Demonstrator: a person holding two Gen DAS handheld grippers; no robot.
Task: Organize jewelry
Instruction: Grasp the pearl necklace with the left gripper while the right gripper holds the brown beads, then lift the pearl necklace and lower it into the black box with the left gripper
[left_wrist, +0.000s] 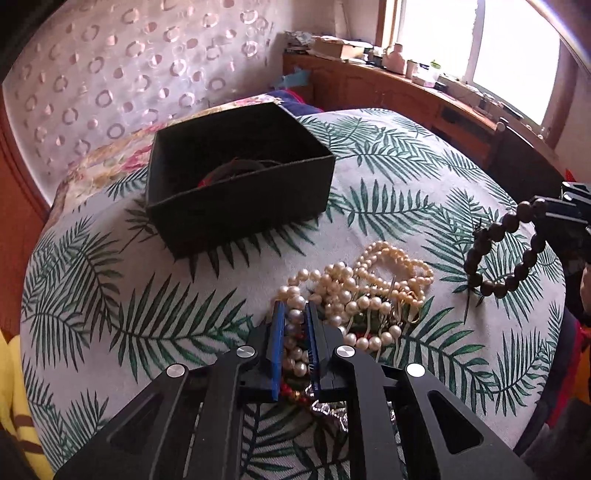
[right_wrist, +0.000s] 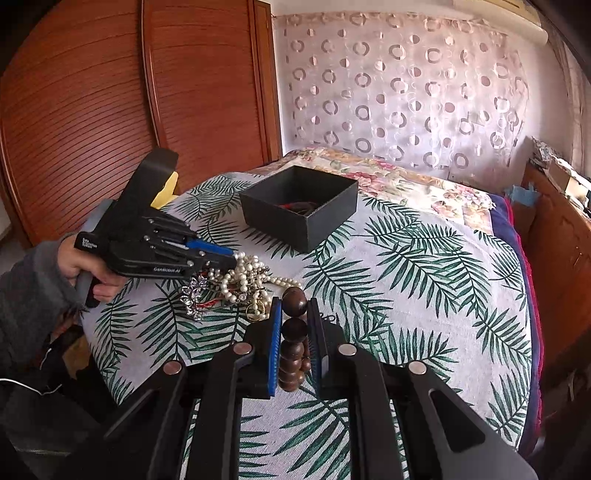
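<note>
A tangled heap of pearl necklaces (left_wrist: 369, 284) lies on the leaf-print cloth (left_wrist: 110, 295), mixed with red beads, a gold ring (right_wrist: 258, 308) and a silver brooch (right_wrist: 194, 295). My left gripper (left_wrist: 295, 310) points down into the near end of the heap. Its blue pads are shut on a pearl strand (left_wrist: 295, 332). To the right, my right gripper (right_wrist: 294, 306) holds a dark wooden bead bracelet (right_wrist: 293, 332) clamped between its pads; the bracelet (left_wrist: 506, 251) hangs above the cloth. Beyond the heap stands an open black box (left_wrist: 236, 210) with dark cords and something red inside.
The cloth covers a rounded surface that drops off on all sides. Floral bedding (right_wrist: 406, 184) lies behind the box. A wooden wardrobe (right_wrist: 92, 110) stands at the left, and a cluttered wooden cabinet (left_wrist: 369, 85) under a window. A sleeved hand (right_wrist: 85, 269) grips the left tool.
</note>
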